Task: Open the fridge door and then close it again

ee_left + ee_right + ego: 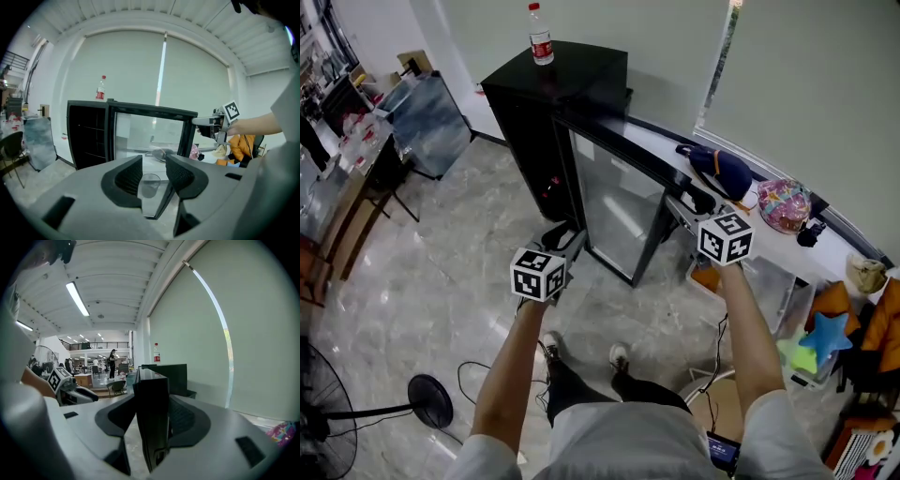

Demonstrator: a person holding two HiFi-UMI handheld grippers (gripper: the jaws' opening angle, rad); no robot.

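Already swung wide, the fridge door [614, 202], a black-framed glass panel, stands out from the black fridge [525, 131] over the pale marble floor [441, 281], just ahead of the person's feet. The right gripper [680, 208] is clenched on the door's free edge near its top corner; in the right gripper view the dark frame fills the space between the jaws. The left gripper [567, 242] hovers lower and to the left, apart from the door and facing its glass, jaws spread with nothing gripped. A red-labelled bottle [541, 35] stands upright on the fridge top, and a dark cap [722, 169] lies on the white ledge [656, 141] behind the door.
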